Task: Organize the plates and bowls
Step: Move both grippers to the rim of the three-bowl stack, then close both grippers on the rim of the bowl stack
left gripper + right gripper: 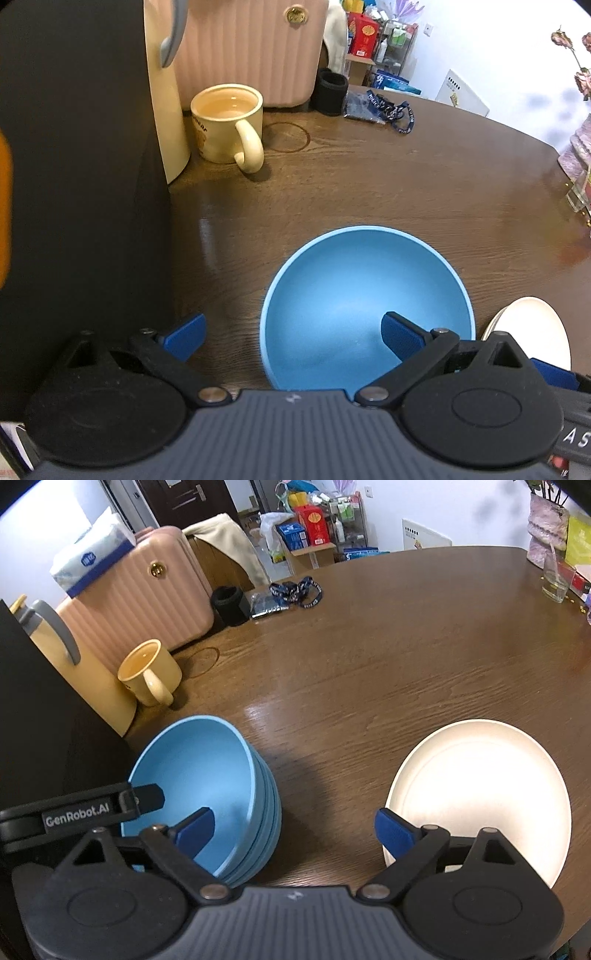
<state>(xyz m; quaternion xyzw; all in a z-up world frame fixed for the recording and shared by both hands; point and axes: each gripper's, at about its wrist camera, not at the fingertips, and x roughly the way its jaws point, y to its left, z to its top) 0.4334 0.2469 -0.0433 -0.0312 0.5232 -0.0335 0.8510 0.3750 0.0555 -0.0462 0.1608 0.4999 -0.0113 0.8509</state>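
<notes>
A stack of blue bowls stands on the brown wooden table, with a white plate to its right. In the left wrist view the top blue bowl fills the middle. My left gripper is open, one pad over the bowl's inside and the other outside its left rim. The plate's edge shows at the right. My right gripper is open above bare table between the two, its left pad in front of the bowls and its right pad at the plate's left edge. The left gripper's black finger reaches over the bowl.
A cream mug with liquid in it and a tall cream jug stand behind the bowls, beside a large black object. A pink suitcase, a black cup and a blue lanyard sit further back. A glass stands far right.
</notes>
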